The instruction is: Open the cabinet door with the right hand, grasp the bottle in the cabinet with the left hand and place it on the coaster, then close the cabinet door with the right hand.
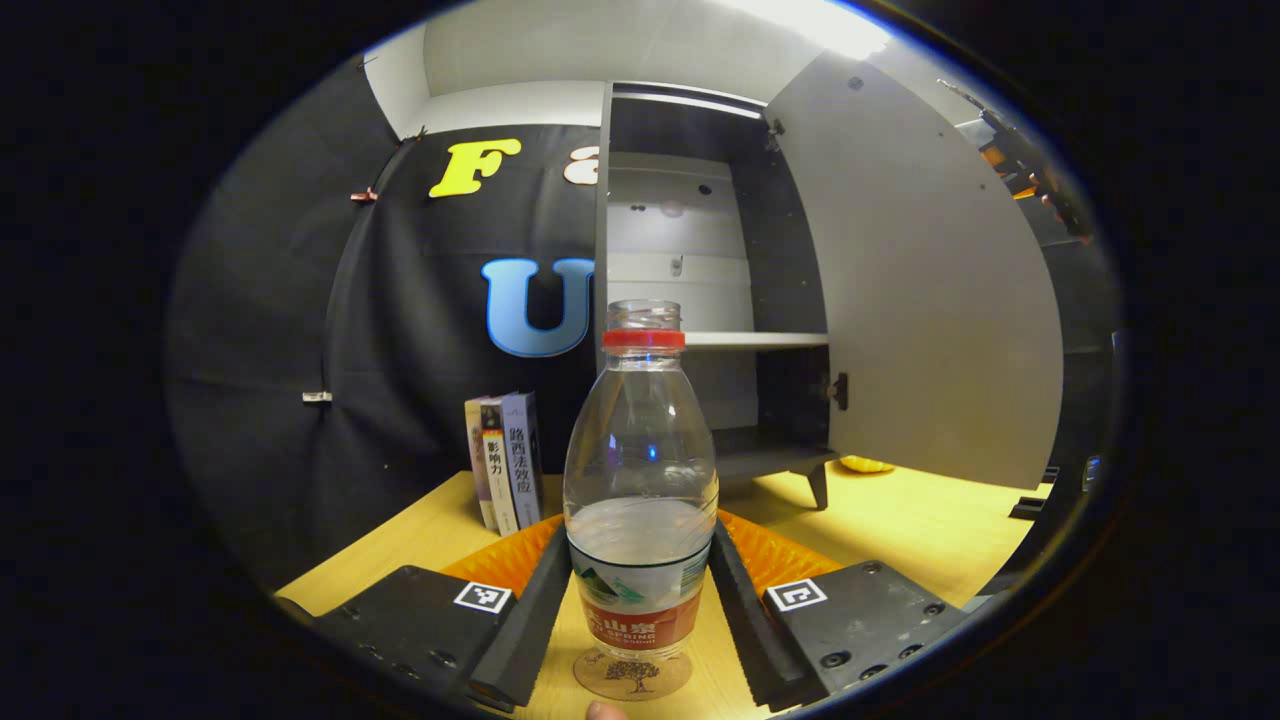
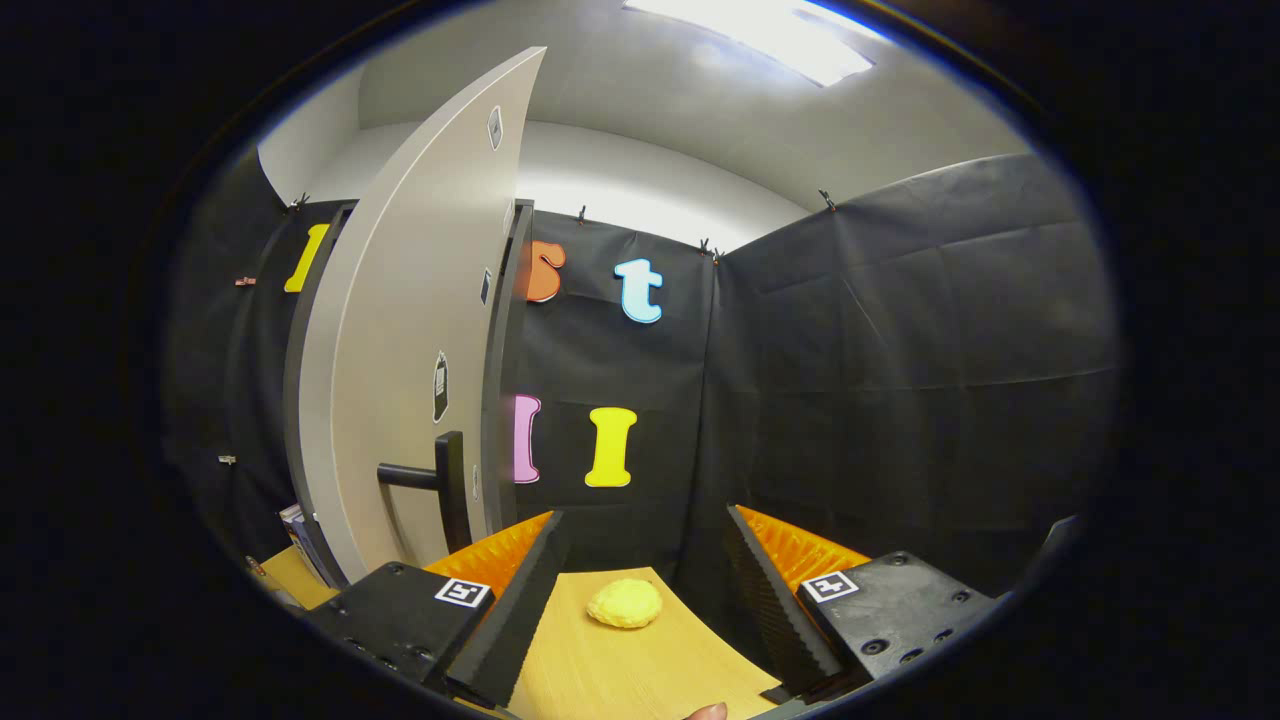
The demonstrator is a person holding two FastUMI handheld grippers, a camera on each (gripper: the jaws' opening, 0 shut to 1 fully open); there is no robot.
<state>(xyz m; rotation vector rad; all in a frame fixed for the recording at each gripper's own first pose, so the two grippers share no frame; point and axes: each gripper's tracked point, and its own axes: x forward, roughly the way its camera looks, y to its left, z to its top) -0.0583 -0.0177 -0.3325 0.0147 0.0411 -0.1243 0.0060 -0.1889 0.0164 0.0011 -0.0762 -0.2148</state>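
Observation:
A clear plastic bottle [image 1: 640, 470] with a red neck ring, no cap and some water in it stands upright on a round wooden coaster [image 1: 632, 677] on the table. My left gripper [image 1: 640, 580] is shut on the bottle, one finger against each side at label height. Behind it the grey cabinet [image 1: 700, 250] stands with its door [image 1: 920, 300] swung wide open. In the right gripper view, my right gripper [image 2: 640, 600] is open and holds nothing. It faces the outer side of the door [image 2: 410, 350], whose black handle [image 2: 440, 480] is just to its left.
A few books [image 1: 505, 460] stand upright left of the cabinet. A small yellow lump [image 2: 624, 604] lies on the wooden table [image 2: 640, 670] ahead of the right gripper and also shows under the door edge as a yellow lump [image 1: 865, 464]. Black cloth walls surround the table.

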